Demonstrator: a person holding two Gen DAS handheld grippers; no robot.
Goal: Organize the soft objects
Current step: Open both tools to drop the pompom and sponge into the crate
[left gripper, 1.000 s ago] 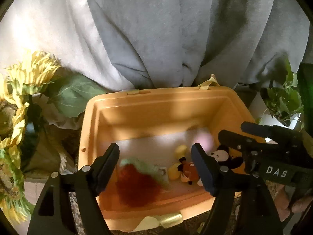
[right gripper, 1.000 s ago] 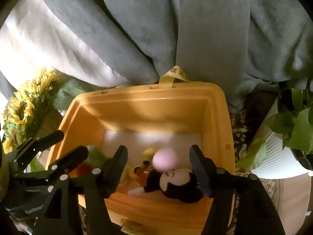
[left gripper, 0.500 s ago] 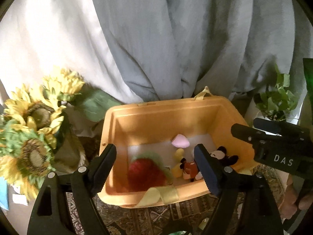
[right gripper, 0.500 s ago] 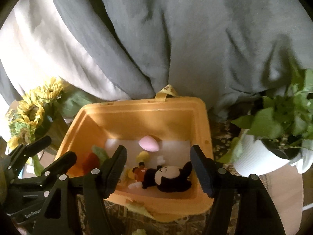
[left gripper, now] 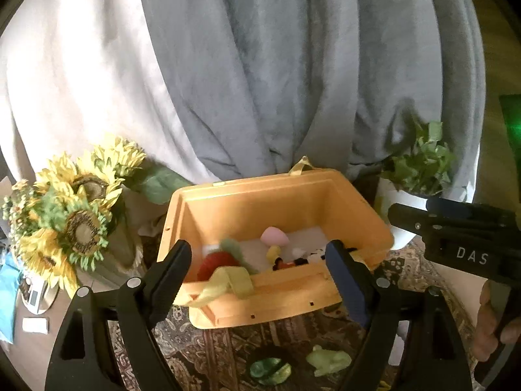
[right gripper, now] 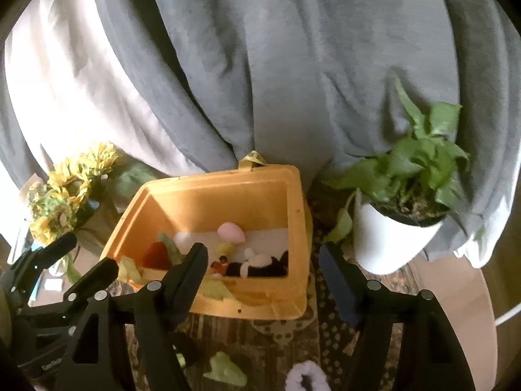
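Note:
An orange bin (left gripper: pixel 260 208) (right gripper: pixel 211 202) stands on a patterned rug. Inside it lie a red strawberry plush (left gripper: pixel 218 262) (right gripper: pixel 156 255), a pink soft piece (left gripper: pixel 274 236) (right gripper: pixel 231 232) and a black mouse plush (left gripper: pixel 293 260) (right gripper: pixel 260 265). My left gripper (left gripper: pixel 258 247) (right gripper: pixel 89 252) hangs in front of the bin, its jaws opening with nothing between them. To its right, my right gripper (right gripper: pixel 263 249) (left gripper: pixel 420 211) is also opening and empty. Near me on the rug lie a light green toy (left gripper: pixel 329 361) (right gripper: pixel 224 371), a dark green toy (left gripper: pixel 270 369) and a white fluffy thing (right gripper: pixel 304 379).
A bunch of sunflowers (left gripper: pixel 75 224) (right gripper: pixel 65 202) stands left of the bin. A leafy plant in a white pot (right gripper: pixel 390 238) (left gripper: pixel 420 169) stands to its right. Grey and white cloth (left gripper: pixel 260 81) hangs behind everything. Small items (left gripper: pixel 35 296) lie at the far left.
Both grippers pulled back and up from the bin and opened wider. The strawberry, pink piece and mouse plush now lie still inside. The rug with loose toys has come into view.

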